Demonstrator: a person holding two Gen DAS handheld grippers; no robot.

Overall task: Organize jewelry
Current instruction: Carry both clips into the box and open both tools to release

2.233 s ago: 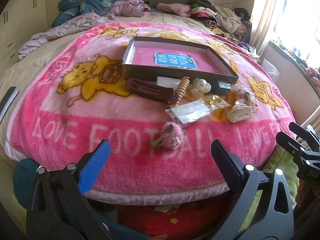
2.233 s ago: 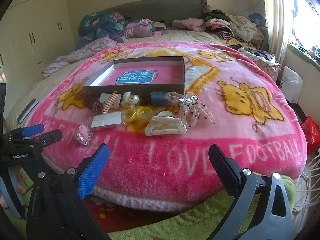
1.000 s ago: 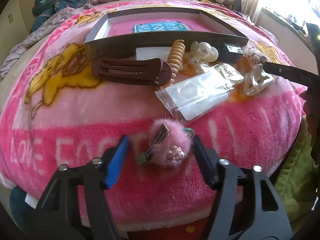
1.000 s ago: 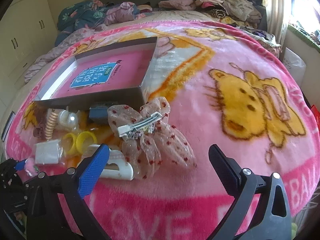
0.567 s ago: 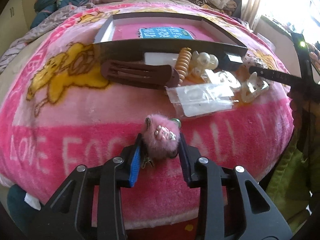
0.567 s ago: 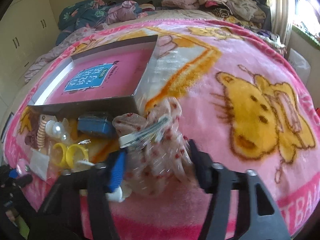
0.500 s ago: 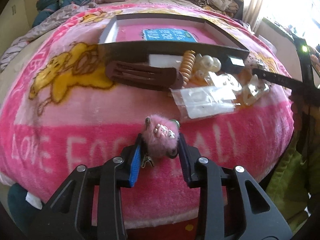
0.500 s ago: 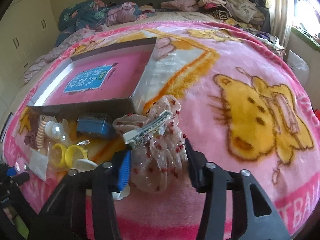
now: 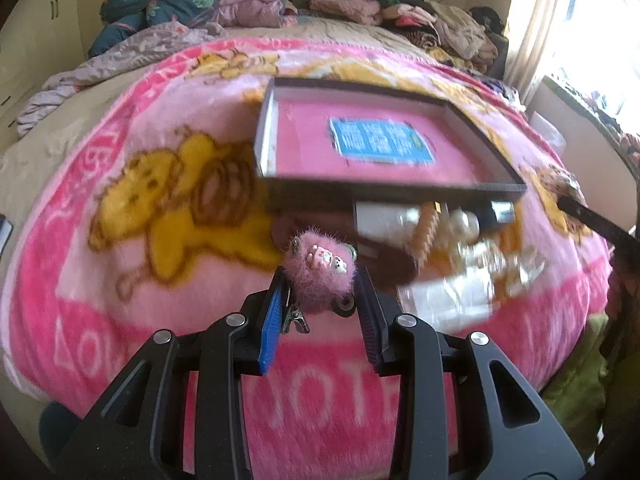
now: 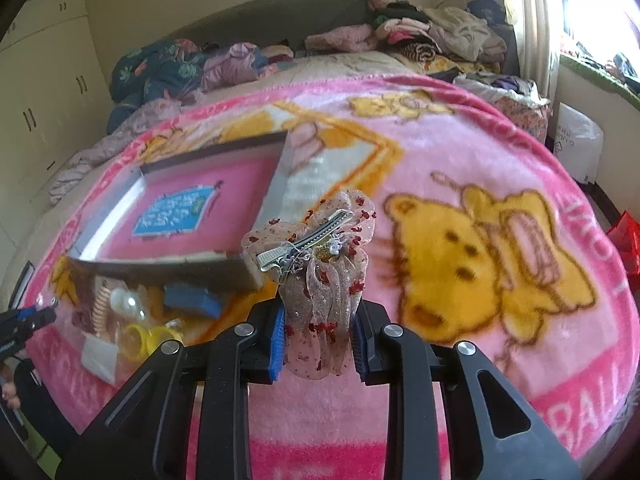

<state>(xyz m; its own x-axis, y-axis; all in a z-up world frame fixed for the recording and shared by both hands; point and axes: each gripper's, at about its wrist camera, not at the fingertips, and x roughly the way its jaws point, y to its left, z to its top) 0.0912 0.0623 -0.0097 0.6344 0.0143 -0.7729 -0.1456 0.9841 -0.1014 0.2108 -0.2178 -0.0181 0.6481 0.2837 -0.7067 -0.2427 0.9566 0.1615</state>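
While gripped, bow clip (image 10: 316,245) diagonal.

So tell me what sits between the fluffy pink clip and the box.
Left wrist view: only bare blanket separates the fluffy pink clip from the box.

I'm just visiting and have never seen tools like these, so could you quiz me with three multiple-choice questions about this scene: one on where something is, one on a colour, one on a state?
1. Where do the loose hair accessories lie?
A. inside the box
B. on the blanket along the box's near wall
C. on the floor

2. What colour is the fluffy hair clip in the left gripper?
A. pink
B. green
C. white

3. How is the right gripper?
A. wide open and empty
B. shut on the sheer dotted bow clip
C. shut on the box

Answers: 1 B, they crowd against the shallow box, whose inside shows only a blue label; 2 A, its fur is pink; 3 B, the pads squeeze the bow's fabric.
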